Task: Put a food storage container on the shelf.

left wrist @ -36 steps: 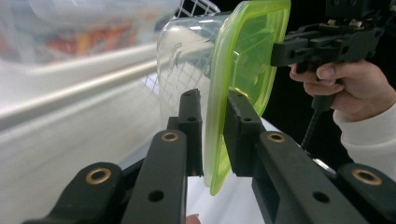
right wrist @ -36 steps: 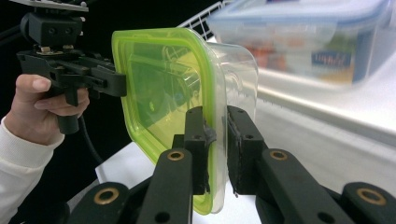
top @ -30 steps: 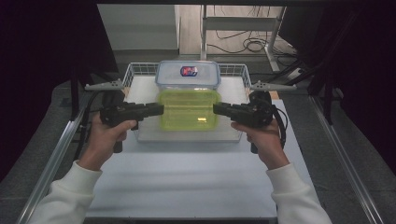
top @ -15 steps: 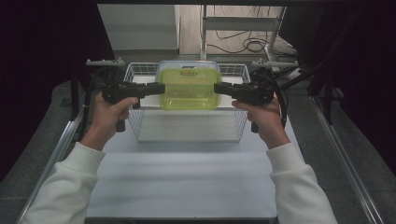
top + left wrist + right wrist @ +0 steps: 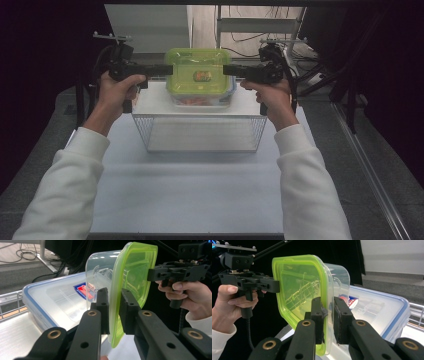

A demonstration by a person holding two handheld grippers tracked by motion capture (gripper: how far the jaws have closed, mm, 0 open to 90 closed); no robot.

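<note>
Two grippers share the load: the left gripper [image 5: 167,69] is clamped on one edge of the green-lidded container [image 5: 199,75], and the right gripper [image 5: 227,69] pinches the opposite edge, so the container hangs between their tips. Directly beneath it sits the blue-rimmed box [image 5: 202,100], resting on the wire basket [image 5: 200,131]. From the left gripper's own view its jaws squeeze the green lid's rim, with the blue-rimmed box lying just beyond them and the other hand [image 5: 186,293] facing it.
</note>
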